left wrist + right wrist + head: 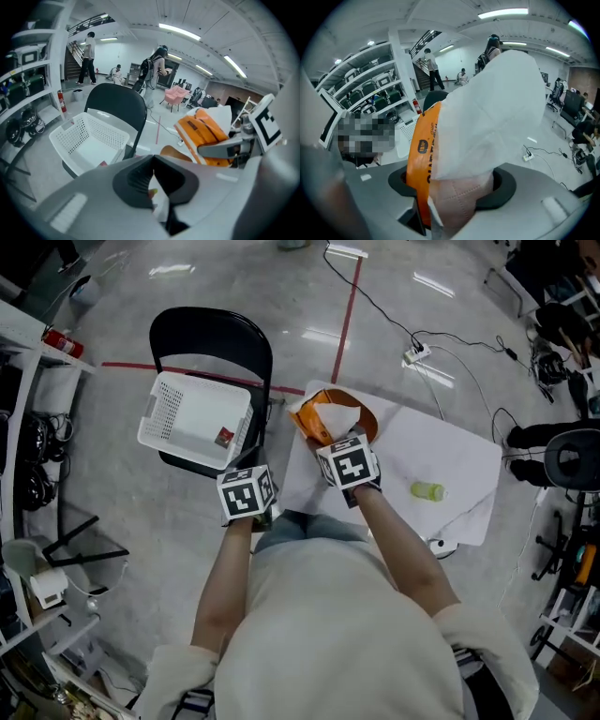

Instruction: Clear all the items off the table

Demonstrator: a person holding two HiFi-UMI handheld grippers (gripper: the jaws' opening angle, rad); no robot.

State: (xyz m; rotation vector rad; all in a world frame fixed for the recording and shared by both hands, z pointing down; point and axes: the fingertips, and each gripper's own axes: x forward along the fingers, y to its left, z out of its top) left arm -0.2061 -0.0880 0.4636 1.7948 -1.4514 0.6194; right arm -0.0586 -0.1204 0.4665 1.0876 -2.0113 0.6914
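- The right hand-held gripper [452,183] had its jaws wide apart and clamped on a soft pack with an orange printed band and white tissue-like wrapping [325,418]. It held the pack by the lower end, and the rest stood up out of the jaws.
- In the head view the pack hung above the near left corner of the white-covered table [450,451], on the side nearest the white perforated plastic basket [161,397].
- The basket sat on the seat of a black folding chair [211,329] just left of the table. A small red-marked item [223,437] lay in it.
- The left hand-held gripper [153,183] had its jaws together. A scrap of white and colour showed at the seam, and it could not be told whether anything was pinched there.
- A small yellow-green bottle-like object [427,490] lay on its side on the table, well apart from both grippers, not yet cleared.
- The pack looked light and squashy. It would likely give under the pads and its smooth wrapper could slip, so a grip across the thick body, as here, seemed safer than one on the loose white top.
- The small object looked rigid, light and prone to rolling. A pinch across its middle would probably suit it.
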